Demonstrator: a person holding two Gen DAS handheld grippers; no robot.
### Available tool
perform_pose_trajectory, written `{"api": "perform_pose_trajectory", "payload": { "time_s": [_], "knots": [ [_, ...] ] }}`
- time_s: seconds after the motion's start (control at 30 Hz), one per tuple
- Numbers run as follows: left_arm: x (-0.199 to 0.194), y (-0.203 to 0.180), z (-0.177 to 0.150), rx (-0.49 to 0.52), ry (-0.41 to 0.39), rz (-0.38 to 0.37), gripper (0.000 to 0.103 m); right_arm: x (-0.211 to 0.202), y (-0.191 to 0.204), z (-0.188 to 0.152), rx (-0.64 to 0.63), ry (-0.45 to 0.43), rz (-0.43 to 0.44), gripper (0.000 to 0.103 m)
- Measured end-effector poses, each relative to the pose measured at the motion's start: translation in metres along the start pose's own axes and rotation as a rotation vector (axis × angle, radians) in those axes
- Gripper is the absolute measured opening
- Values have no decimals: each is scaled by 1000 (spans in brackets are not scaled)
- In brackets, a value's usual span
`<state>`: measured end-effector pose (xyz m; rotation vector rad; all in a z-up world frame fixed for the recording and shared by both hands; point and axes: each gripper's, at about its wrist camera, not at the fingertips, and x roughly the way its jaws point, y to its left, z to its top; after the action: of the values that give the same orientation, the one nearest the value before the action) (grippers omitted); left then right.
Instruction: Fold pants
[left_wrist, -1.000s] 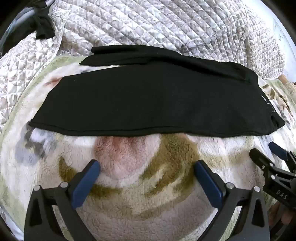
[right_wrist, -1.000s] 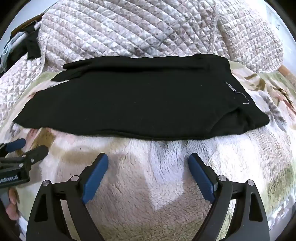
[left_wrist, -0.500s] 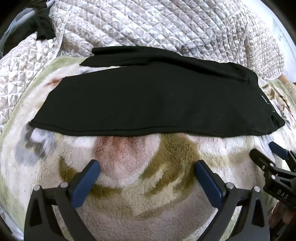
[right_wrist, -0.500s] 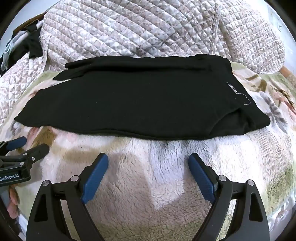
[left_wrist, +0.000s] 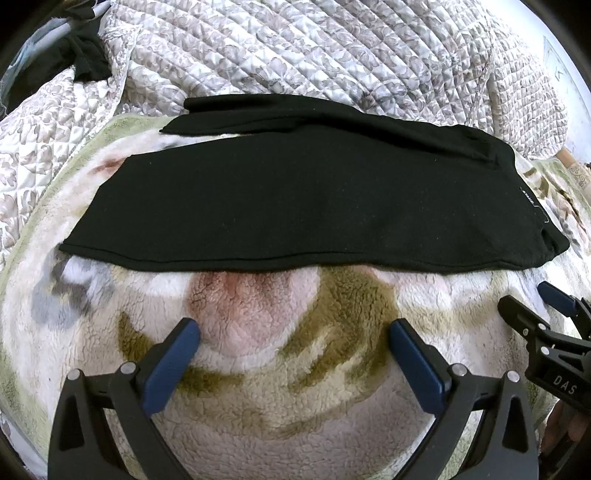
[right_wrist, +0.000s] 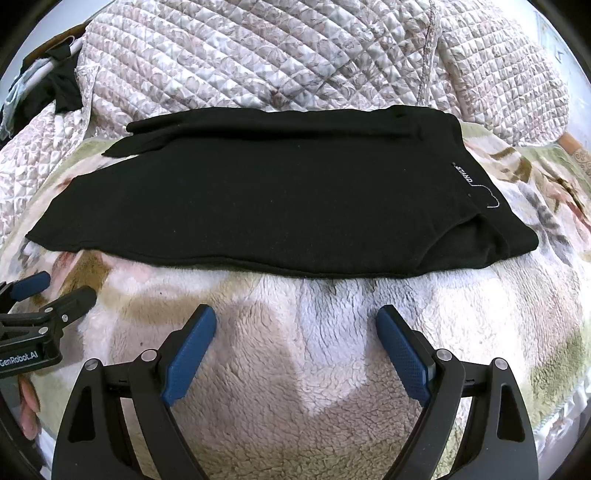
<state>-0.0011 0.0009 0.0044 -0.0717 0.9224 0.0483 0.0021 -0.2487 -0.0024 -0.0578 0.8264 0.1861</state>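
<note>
Black pants (left_wrist: 303, 199) (right_wrist: 266, 206) lie flat on a fleece blanket, folded lengthwise with one leg over the other, waistband at the right with a small white label (right_wrist: 464, 173). The leg ends point left, the lower leg peeking out behind. My left gripper (left_wrist: 293, 328) hovers open over the blanket a little short of the pants' near edge, nothing between its blue pads. My right gripper (right_wrist: 295, 315) is likewise open and empty, just in front of the near edge toward the waist end. Each gripper shows at the side of the other's view.
The patterned fleece blanket (left_wrist: 266, 369) covers the near part of the bed. A quilted bedspread (right_wrist: 295, 55) is bunched up behind the pants. A dark garment (left_wrist: 85, 62) lies at the far left corner. A person's fingers (right_wrist: 27, 410) hold the left gripper.
Almost nothing has changed; both grippers stay open in front of the pants, with only a slight drift of the views.
</note>
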Motion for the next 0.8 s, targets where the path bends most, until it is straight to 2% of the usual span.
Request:
{"api": "perform_pose_trajectory", "payload": {
  "time_s": [0.8],
  "knots": [
    [-1, 1, 0, 2, -5, 4, 103, 0, 1, -1, -1, -4, -7, 89]
  ]
}}
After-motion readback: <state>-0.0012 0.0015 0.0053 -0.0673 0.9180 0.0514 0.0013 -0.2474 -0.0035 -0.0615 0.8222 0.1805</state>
